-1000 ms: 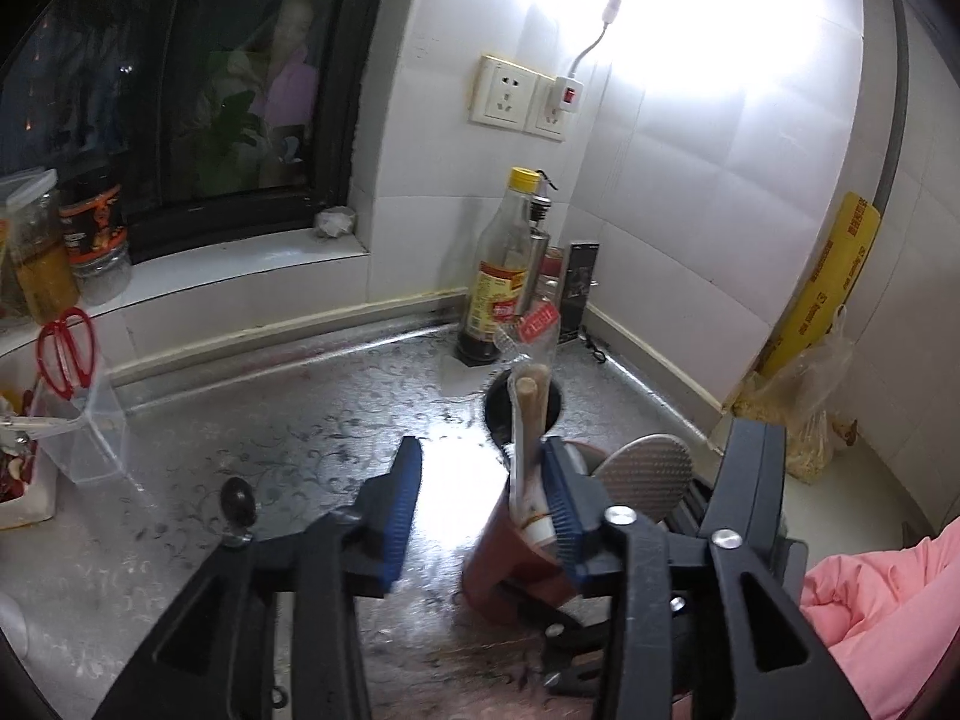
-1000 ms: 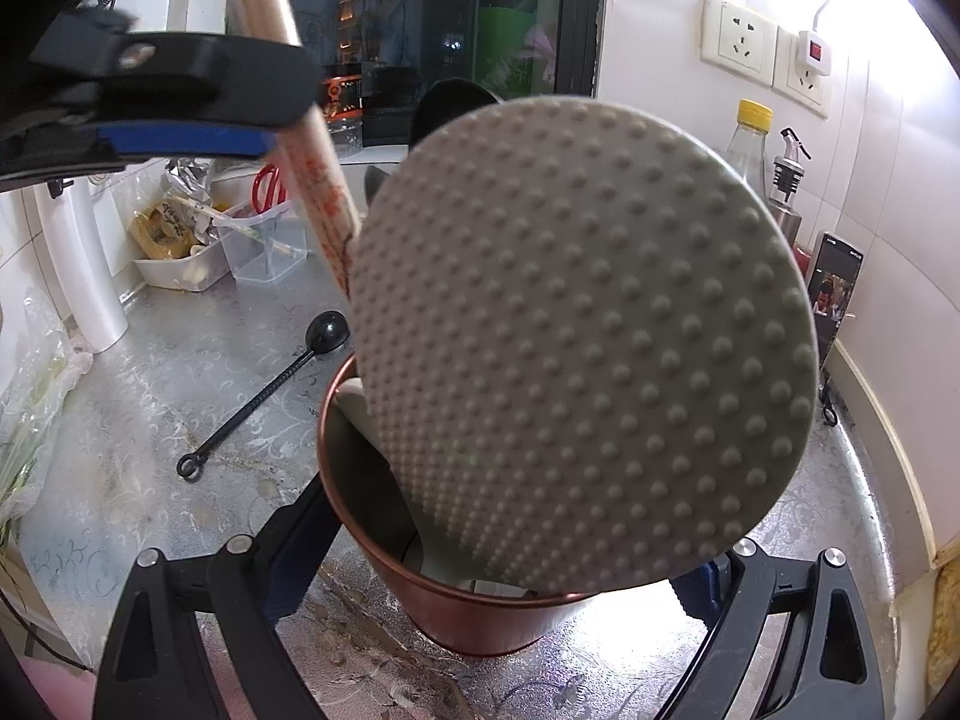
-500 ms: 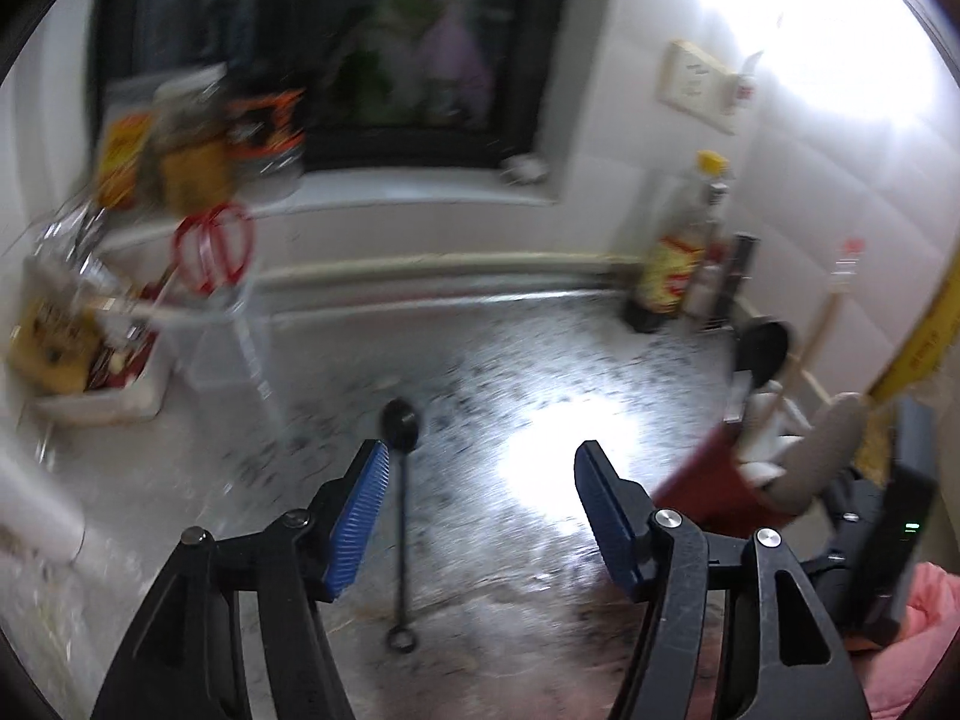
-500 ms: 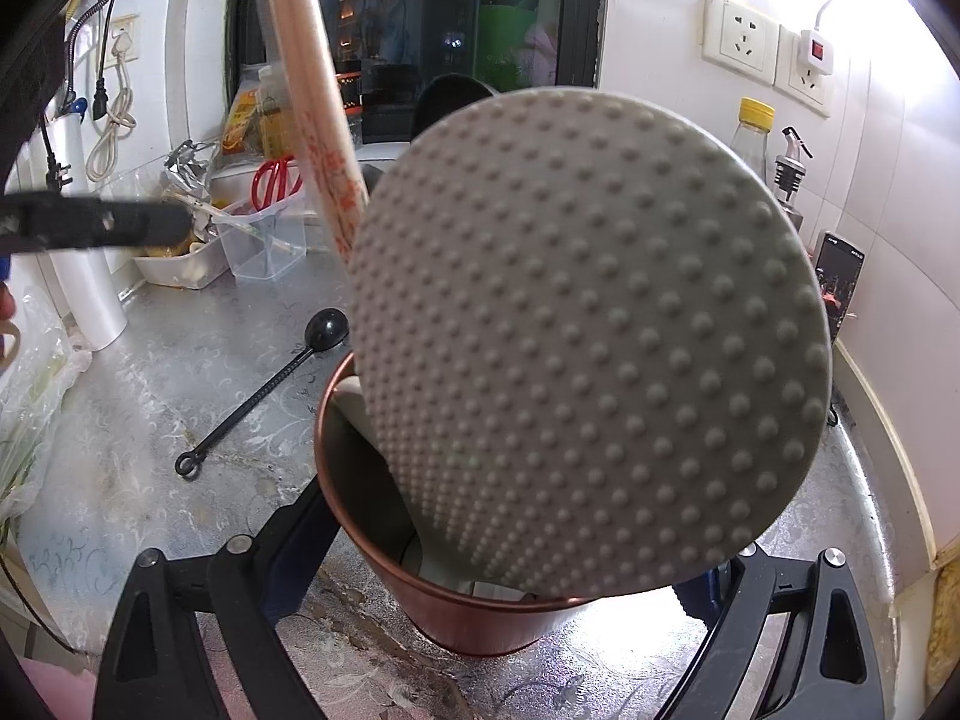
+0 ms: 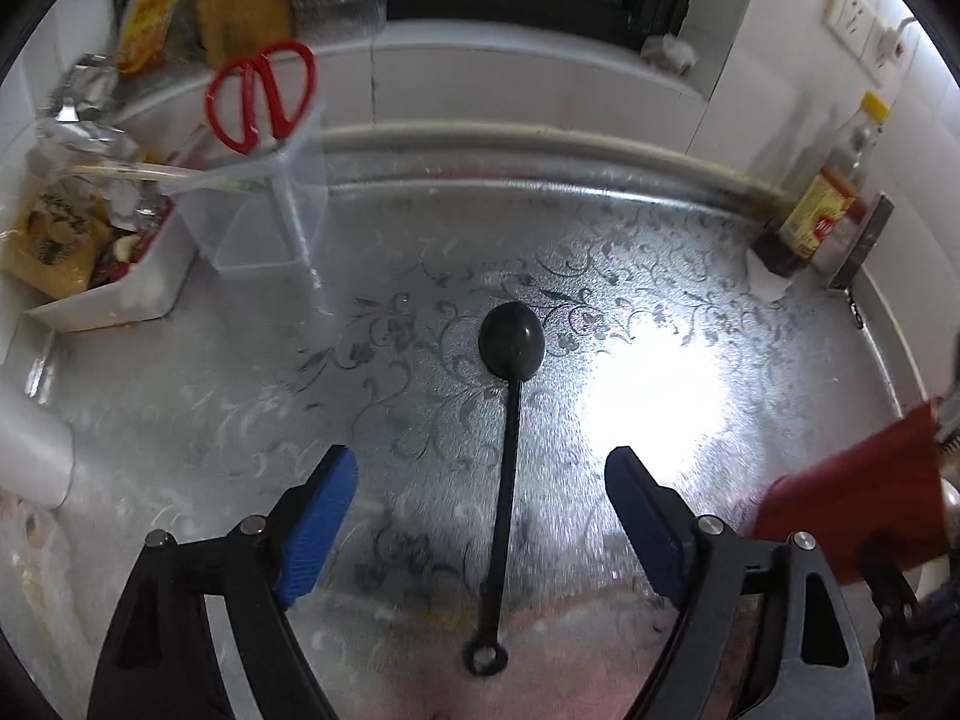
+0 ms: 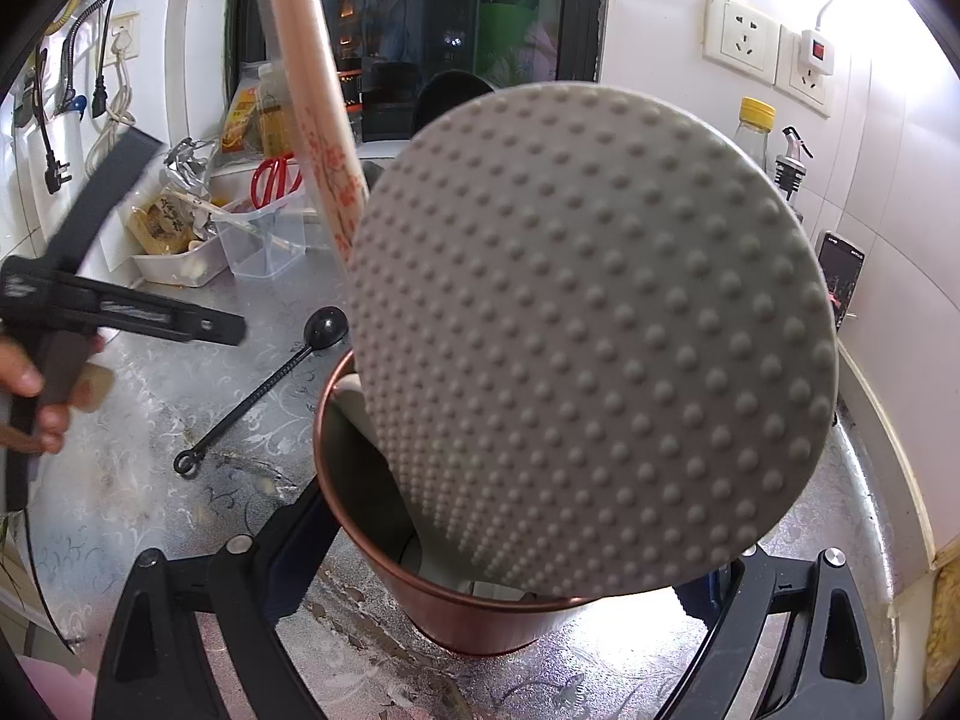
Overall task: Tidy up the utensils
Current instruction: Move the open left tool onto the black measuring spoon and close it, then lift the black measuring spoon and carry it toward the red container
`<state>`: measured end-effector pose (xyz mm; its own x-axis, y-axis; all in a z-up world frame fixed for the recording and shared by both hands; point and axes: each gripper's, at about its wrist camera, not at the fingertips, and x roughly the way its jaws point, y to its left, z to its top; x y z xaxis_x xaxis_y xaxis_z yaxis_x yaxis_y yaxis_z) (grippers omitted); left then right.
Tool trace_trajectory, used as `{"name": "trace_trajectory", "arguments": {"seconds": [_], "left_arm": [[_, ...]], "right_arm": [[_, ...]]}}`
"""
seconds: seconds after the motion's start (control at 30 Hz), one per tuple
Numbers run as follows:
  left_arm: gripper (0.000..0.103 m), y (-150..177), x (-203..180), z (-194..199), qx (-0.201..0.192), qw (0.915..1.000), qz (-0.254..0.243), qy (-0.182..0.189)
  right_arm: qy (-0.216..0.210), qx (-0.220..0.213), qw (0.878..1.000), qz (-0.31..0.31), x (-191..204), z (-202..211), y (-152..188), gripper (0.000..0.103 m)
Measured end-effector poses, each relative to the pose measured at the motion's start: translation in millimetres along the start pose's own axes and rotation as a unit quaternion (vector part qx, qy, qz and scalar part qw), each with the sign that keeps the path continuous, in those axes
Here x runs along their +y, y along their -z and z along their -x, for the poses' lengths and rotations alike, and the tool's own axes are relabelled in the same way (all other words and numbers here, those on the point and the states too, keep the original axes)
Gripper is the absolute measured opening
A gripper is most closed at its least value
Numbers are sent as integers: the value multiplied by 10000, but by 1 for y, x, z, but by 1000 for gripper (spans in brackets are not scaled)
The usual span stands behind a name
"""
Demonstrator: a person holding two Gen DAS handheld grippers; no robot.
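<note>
A black long-handled spoon (image 5: 512, 344) lies flat on the patterned metal counter (image 5: 240, 396), its ring end nearest me. My left gripper (image 5: 480, 516) hovers over it with jaws opening; the handle runs between the blue pads (image 5: 318, 510) without touching either. The right wrist view shows the same spoon (image 6: 264, 384) and the left gripper (image 6: 120, 312) in a hand. My right gripper (image 6: 498, 600) is shut on a copper cup (image 6: 480, 618), which holds a grey dimpled paddle (image 6: 588, 336) and wrapped chopsticks (image 6: 312, 120). The cup (image 5: 852, 504) also shows at the right of the left wrist view.
A clear plastic box (image 5: 258, 210) with red scissors (image 5: 264, 96) and a white tray of packets (image 5: 90, 276) stand at the back left. A sauce bottle (image 5: 822, 210) and a phone (image 6: 840, 276) lean by the right wall. A white roll (image 5: 30, 450) sits far left.
My left gripper let go of the chopsticks in the cup, swung left and down over the black spoon, and its jaws widened. The right gripper and the cup stayed put.
</note>
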<state>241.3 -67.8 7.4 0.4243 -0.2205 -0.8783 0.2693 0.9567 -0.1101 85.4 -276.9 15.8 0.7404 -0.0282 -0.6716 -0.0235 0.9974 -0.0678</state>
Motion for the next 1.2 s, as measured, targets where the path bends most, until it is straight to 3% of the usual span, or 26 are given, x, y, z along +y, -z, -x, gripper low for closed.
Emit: {"name": "trace_trajectory", "arguments": {"seconds": [0.2,0.57,0.63,0.67,1.03,1.07,1.13,1.2], "left_arm": [[85,-24,-7,-38,453,9987,44,-240],[83,-52,-35,-74,707,9956,-306,-525],[65,-56,-38,-78,782,9950,-334,-517],[62,-58,-39,-81,820,9946,-349,-535],[56,-75,-41,-101,887,9944,-223,-524],[54,-76,-40,-101,868,9946,-206,-533],[39,-78,-40,-100,814,9951,-178,-541],[39,-77,-39,-98,772,9956,-125,-524]], "right_arm": [[16,6,10000,16,0,0,1,97],[23,10,10000,25,2,0,2,97],[25,11,10000,27,2,0,2,97],[24,10,10000,25,2,0,2,97],[24,12,10000,26,4,0,3,97],[20,10,10000,23,3,0,2,97],[17,10,10000,20,4,0,3,97],[28,14,10000,30,4,0,3,97]]}}
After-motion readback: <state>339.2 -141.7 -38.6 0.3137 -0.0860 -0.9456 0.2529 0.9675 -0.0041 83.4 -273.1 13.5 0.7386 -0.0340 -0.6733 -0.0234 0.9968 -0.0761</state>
